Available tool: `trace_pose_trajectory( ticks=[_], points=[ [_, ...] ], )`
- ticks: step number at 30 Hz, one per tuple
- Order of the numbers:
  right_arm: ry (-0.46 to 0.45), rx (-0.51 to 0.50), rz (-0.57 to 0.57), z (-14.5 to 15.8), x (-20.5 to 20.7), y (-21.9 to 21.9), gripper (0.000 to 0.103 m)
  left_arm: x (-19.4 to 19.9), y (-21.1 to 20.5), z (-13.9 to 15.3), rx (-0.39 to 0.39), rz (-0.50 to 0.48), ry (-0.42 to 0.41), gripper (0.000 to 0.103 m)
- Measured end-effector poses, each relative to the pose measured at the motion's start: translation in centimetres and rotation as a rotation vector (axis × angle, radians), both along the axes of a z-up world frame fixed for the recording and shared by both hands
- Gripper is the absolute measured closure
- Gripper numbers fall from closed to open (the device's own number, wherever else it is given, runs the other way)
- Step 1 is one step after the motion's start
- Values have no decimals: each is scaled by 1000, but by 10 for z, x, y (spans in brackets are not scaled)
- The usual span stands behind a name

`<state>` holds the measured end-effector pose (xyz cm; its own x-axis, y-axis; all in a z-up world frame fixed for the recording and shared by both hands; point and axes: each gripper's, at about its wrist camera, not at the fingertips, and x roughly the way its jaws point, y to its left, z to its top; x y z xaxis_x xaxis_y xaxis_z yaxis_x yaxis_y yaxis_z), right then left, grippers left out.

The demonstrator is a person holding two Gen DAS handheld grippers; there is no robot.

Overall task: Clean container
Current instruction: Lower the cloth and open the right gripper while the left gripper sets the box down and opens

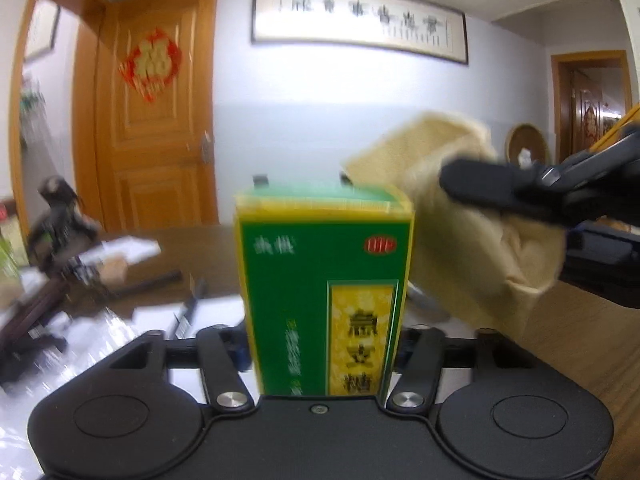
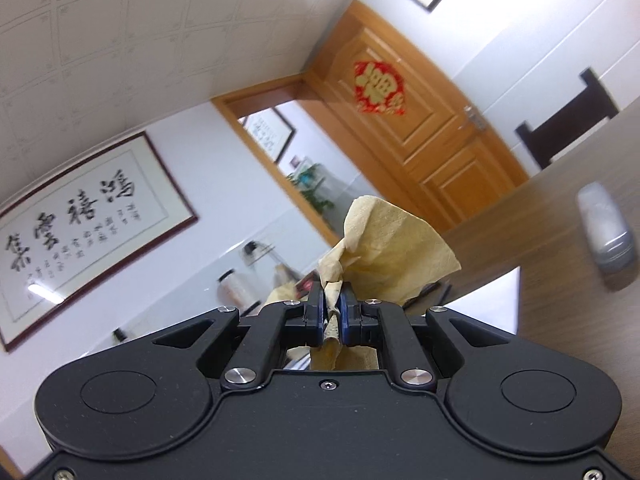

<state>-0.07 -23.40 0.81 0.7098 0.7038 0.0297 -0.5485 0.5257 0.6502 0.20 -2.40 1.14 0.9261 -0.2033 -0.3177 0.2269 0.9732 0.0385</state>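
In the left wrist view a carton stands upright at the centre, between the left gripper's fingers, on the table. A paper towel hangs at its upper right, clamped by the right gripper entering from the right edge. A door stands behind at upper left, a framed calligraphy above the carton.

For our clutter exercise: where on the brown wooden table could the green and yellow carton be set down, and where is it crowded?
Free: bare table right of the green and yellow carton, below the beige cloth. Crowded: left side, among white papers and a dark stand.
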Motion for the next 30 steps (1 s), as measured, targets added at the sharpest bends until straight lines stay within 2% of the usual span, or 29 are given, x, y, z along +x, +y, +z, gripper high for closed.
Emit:
trace_pose_trajectory(
  ticks=[1, 3, 5, 6, 9, 12, 13, 18, 23, 25, 30],
  points=[
    [16, -38, -46, 1, 1, -1, 94, -3, -1, 1, 10, 16, -25, 24],
    [68, -131, -137, 1, 6, 0, 94, -6, -4, 1, 27, 38, -44, 25],
    [141, -226, -219, -2, 14, 1, 94, -1, -5, -1, 33, 42, -19, 32],
    [178, -262, -240, -4, 18, 3, 94, 1, -6, -2, 26, 32, -2, 41],
    [276, -360, -276, -12, 29, 7, 94, 2, -9, -4, 25, 25, 19, 52],
    [331, -390, -288, -17, 36, 7, 79, 2, -12, -4, 29, 45, 10, 53],
    [338, -400, -301, -18, 38, 6, 77, 3, -12, -4, 27, 50, 8, 53],
    [329, -476, -346, -20, 42, 11, 66, 26, -9, -3, 22, 73, 19, 53],
    [268, -646, -412, -19, 41, 29, 52, 51, -10, -2, 16, 96, 35, 53],
    [224, -728, -466, -17, 38, 39, 42, 59, -12, -1, 16, 105, 39, 53],
    [190, -785, -503, -18, 38, 51, 38, 73, -20, -3, 22, 131, 36, 53]
  ],
)
